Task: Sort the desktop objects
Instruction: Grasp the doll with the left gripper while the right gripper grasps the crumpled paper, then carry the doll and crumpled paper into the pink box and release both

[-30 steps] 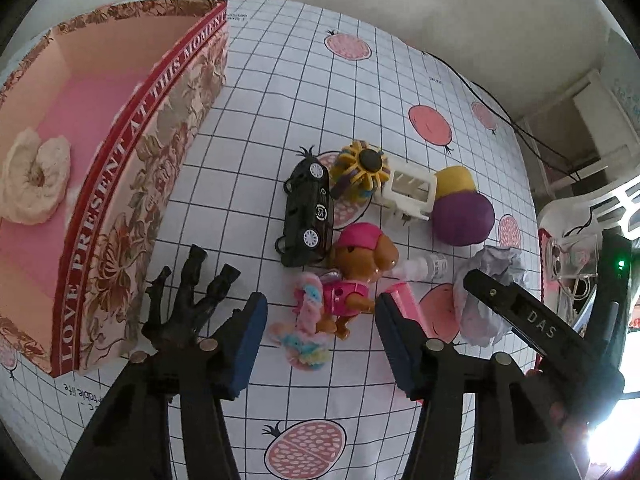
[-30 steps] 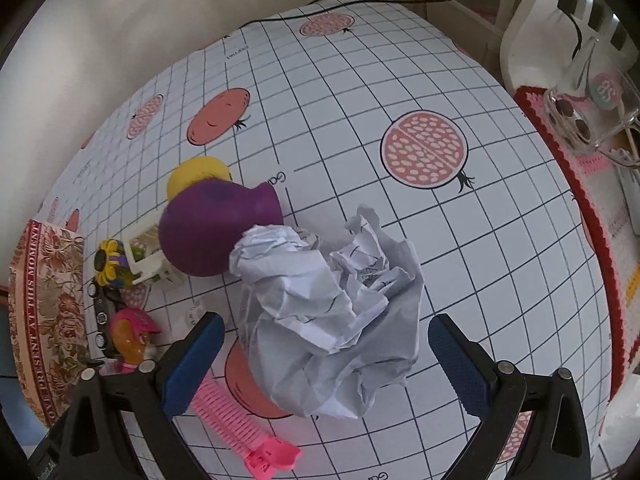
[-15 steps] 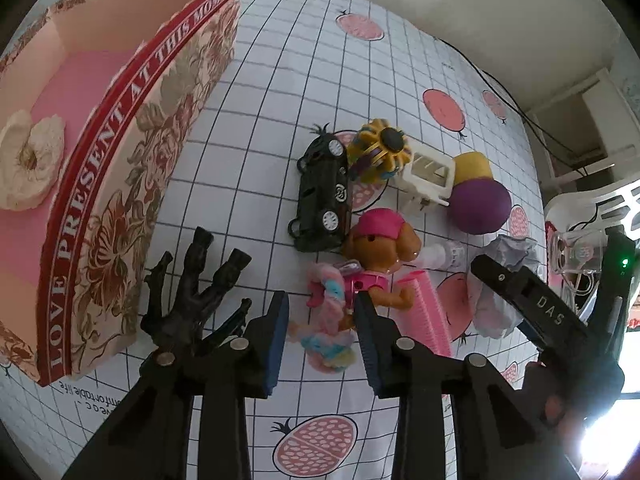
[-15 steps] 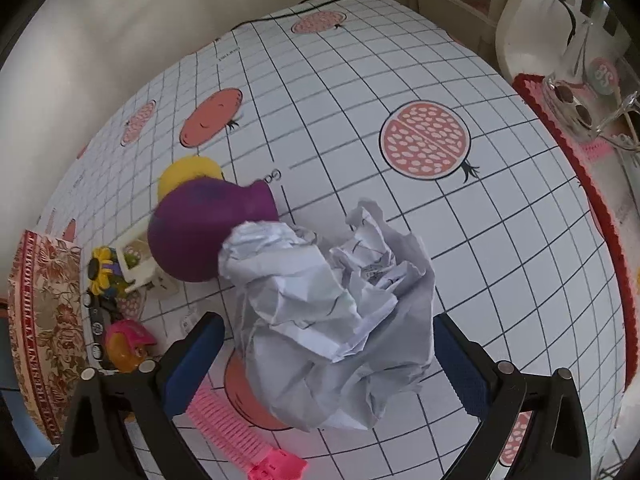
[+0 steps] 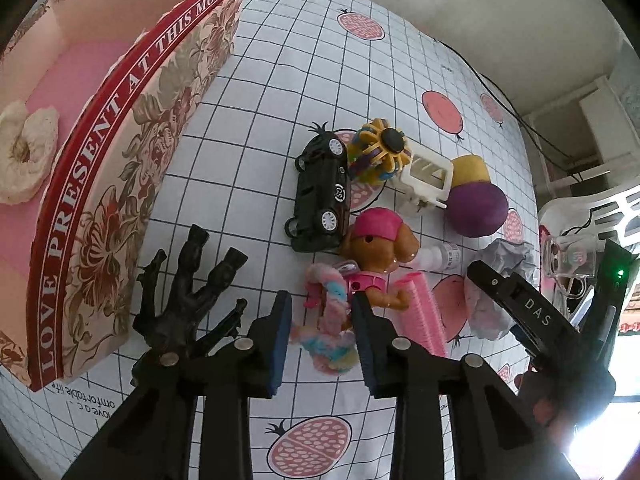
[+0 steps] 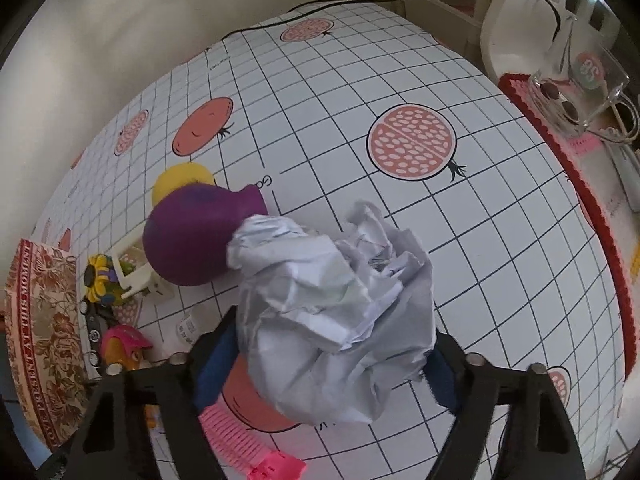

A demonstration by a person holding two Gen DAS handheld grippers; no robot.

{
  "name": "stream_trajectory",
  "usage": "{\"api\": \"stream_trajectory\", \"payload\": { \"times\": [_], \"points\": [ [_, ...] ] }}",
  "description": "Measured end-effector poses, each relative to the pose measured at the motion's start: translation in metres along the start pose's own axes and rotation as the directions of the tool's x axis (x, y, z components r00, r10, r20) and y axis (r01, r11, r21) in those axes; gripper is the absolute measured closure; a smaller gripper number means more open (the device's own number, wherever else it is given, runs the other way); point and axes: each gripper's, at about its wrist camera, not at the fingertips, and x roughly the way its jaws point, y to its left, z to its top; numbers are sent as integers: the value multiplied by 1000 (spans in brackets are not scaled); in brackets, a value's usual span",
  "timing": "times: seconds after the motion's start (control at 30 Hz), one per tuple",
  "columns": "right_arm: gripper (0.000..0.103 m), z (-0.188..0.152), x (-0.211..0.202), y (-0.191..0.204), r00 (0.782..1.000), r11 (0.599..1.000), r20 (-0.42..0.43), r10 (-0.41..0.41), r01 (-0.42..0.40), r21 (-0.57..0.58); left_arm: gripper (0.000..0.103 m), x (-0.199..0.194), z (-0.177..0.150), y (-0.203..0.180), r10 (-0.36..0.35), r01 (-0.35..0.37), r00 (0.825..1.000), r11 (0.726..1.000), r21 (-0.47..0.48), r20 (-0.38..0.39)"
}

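Note:
My left gripper (image 5: 320, 336) is shut on a fluffy pastel toy (image 5: 332, 320) that lies in front of a brown puppy figure with a pink cap (image 5: 378, 248). My right gripper (image 6: 324, 360) is shut on a crumpled white paper ball (image 6: 336, 312), seen also in the left wrist view (image 5: 496, 280). A floral gift box (image 5: 120, 160) with a pink inside stands at the left and holds a cream fluffy ring (image 5: 24, 152). A black toy hand (image 5: 184, 296) lies beside the box.
On the grid cloth (image 5: 248, 128) lie a black toy car (image 5: 320, 196), a sunflower toy (image 5: 380, 152), a white plastic chair toy (image 5: 428, 180), a purple-and-yellow ball (image 5: 474, 200), a small bottle (image 5: 440, 258) and a pink comb (image 5: 420, 316). A glass mug (image 6: 576, 92) stands on a red mat.
The left jaws closed from wide open onto the pastel toy. The right jaws closed onto the paper ball, which has come nearer the camera.

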Motion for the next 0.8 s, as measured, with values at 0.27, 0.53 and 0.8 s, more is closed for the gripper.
{"api": "stream_trajectory", "payload": {
  "times": [0.27, 0.53, 0.8],
  "points": [
    [32, -2, -10, -14, 999, 998, 3, 48, -48, 43, 92, -6, 1, -1, -13, 13, 1000, 1000, 16, 15],
    [32, -2, -23, -11, 995, 995, 42, 87, -89, 42, 95, -18, 3, 2, -9, 8, 998, 1000, 22, 63],
    [33, 2, -50, -11, 982, 990, 135, 129, -136, 43, 95, -40, 11, 1, -88, 84, 981, 996, 31, 174]
  ]
}}
